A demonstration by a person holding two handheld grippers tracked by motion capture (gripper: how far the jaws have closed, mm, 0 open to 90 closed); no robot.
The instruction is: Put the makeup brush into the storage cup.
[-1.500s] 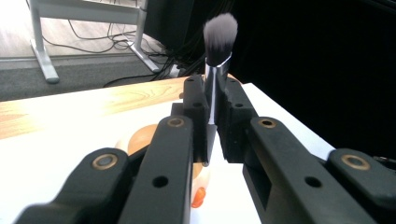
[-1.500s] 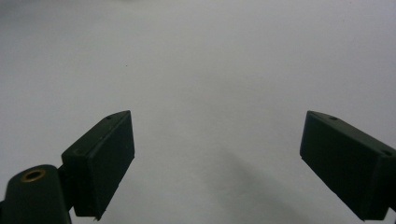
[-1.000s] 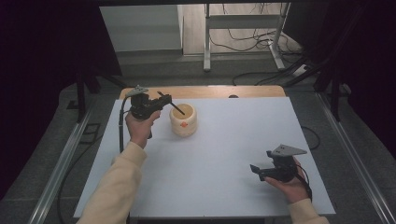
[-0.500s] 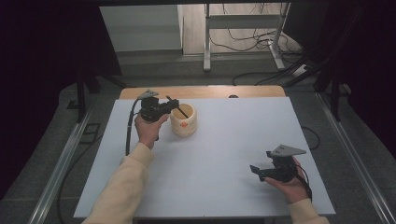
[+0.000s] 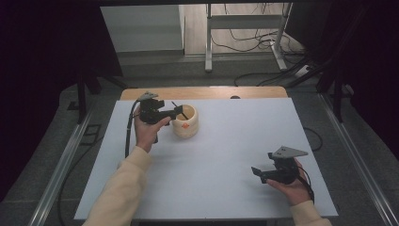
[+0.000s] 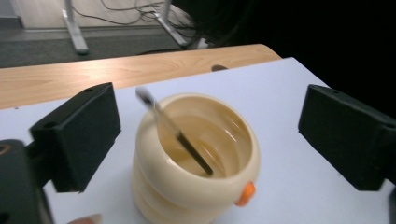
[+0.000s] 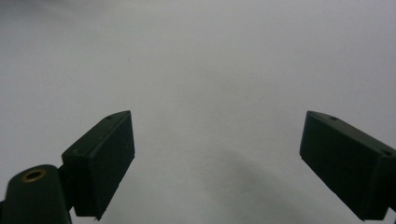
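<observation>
as the left tool (image 6: 205, 140) opens, a stick (image 6: 175, 133) leans in the cup (image 6: 196, 186).

A lab: a white table (image 5: 221, 160) on metal rails (image 5: 56, 174), dark curtains (image 5: 42, 70) around, cables (image 5: 254, 44) across the floor.

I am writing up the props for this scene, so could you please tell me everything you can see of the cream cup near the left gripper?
The cream cup is a squat, ribbed pot with bulging rings, glossy like ceramic or plastic, with a small orange knob low on its side. It stands upright and open on the white table near the far edge. A thin dark stick leans inside, its pale tip over the rim. The left gripper has its jaws open to either side of it, not touching.
</observation>
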